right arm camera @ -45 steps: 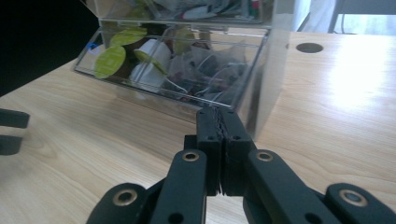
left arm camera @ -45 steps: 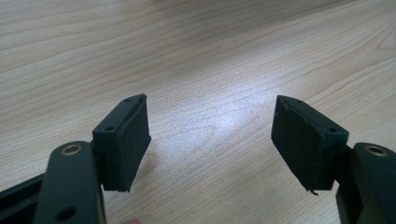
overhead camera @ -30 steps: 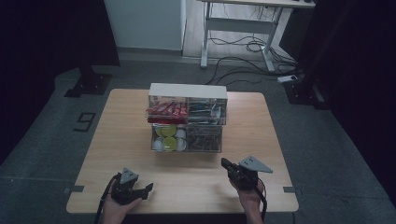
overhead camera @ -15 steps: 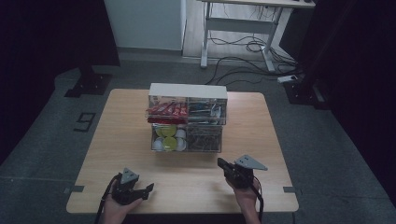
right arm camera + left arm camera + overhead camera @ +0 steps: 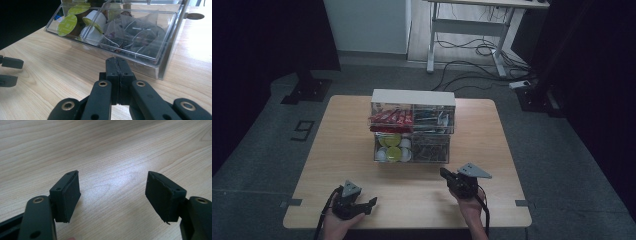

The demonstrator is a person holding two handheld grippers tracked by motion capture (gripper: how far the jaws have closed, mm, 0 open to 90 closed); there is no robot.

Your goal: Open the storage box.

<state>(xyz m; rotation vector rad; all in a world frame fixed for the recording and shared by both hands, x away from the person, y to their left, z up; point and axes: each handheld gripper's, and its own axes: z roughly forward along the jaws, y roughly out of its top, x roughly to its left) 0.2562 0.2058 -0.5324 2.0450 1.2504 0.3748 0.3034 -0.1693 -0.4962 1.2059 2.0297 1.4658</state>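
Note:
A clear plastic organizer (image 5: 413, 106) stands in the middle of the wooden table (image 5: 492, 145). Its upper tier holds red packets (image 5: 389, 118), its lower tier green-lidded pods (image 5: 393, 147) and dark sachets (image 5: 430, 148). My right gripper (image 5: 443, 172) is shut with nothing between its jaws, its tips pointing at the lower tier from a short way in front. In the right gripper view the closed tips (image 5: 117, 61) sit just short of the clear lower bin (image 5: 150, 62), apart from it. My left gripper (image 5: 371, 204) rests low at the near left, open; its pads (image 5: 71, 195) frame bare wood.
In the right gripper view the pods (image 5: 68, 23) lie in the bin's left half and the pyramid tea bags (image 5: 135, 30) in its right half. The left gripper (image 5: 10, 70) shows at that view's left edge. Dark floor and cables surround the table.
My right gripper has edged slightly left toward the organizer's front, still shut. The left gripper has not moved.

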